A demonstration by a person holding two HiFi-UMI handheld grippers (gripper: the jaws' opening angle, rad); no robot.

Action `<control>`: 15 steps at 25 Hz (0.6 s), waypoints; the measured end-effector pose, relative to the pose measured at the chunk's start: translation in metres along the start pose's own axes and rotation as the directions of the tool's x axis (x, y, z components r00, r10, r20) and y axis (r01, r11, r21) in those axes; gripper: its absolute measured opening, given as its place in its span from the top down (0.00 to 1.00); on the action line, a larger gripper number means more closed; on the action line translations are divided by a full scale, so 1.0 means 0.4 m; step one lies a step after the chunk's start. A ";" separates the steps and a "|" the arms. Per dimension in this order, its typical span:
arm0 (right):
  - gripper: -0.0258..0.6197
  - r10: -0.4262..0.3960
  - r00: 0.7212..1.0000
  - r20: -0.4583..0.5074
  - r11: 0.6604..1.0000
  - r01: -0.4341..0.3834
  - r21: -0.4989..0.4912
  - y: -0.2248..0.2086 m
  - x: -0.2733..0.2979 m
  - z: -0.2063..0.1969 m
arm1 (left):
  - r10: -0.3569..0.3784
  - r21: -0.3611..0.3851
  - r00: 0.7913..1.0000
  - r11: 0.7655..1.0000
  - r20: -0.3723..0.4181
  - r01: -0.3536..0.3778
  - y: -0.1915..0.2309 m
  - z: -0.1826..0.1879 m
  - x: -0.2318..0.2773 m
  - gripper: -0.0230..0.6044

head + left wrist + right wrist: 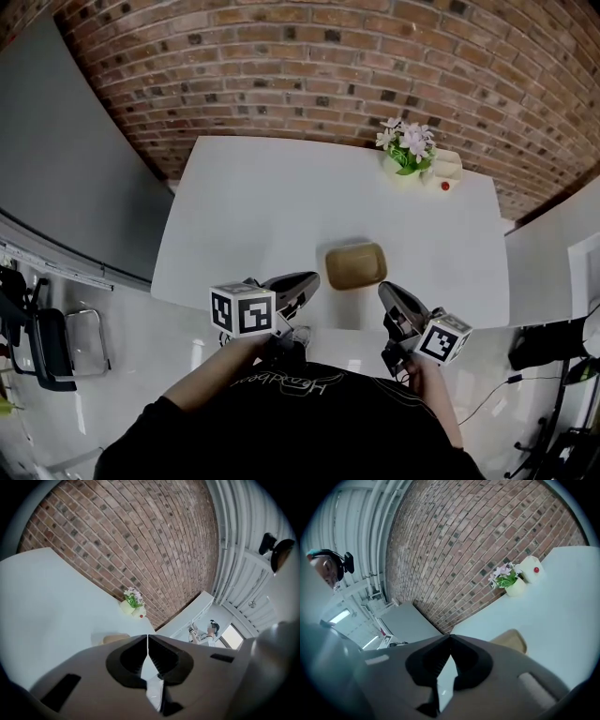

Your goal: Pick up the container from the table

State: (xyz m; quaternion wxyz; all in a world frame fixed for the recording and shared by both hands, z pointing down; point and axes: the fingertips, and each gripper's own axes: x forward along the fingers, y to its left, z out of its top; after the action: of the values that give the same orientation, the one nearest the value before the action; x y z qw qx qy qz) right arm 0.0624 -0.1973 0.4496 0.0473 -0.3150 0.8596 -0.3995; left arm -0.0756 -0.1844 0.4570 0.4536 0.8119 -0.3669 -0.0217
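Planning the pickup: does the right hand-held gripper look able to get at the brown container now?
Probably yes: the container lies just ahead of the right hand-held gripper with bare table between them. Its jaws are together, so they must open first.

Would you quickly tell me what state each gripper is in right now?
Left gripper: closed, holding nothing.
Right gripper: closed, holding nothing.

Pink and white flowers (406,145) in a pale pot stand before a red-brick wall (309,66), with a cream object (448,166) bearing a red dot just beside them. A grey panel (75,159) flanks the left above a black chair (37,337). A person (208,631) stands far off.
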 end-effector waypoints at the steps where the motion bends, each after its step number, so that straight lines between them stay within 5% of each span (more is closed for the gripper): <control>1: 0.95 -0.011 1.000 0.001 1.000 0.011 0.009 -0.009 0.010 0.006 | 0.007 0.003 1.000 1.000 -0.005 -0.007 0.014 0.011 0.009 0.96; 15: 0.95 -0.186 0.982 0.028 0.977 0.182 0.109 -0.204 0.051 0.035 | -0.005 -0.016 0.984 1.000 -0.180 0.002 0.157 0.054 0.172 0.95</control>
State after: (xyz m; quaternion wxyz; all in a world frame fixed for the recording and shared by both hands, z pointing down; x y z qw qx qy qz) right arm 0.0918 -0.2578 0.5022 0.0433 -0.3977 0.8033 -0.4412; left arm -0.0696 -0.2622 0.5121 0.4912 0.8076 -0.3228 0.0481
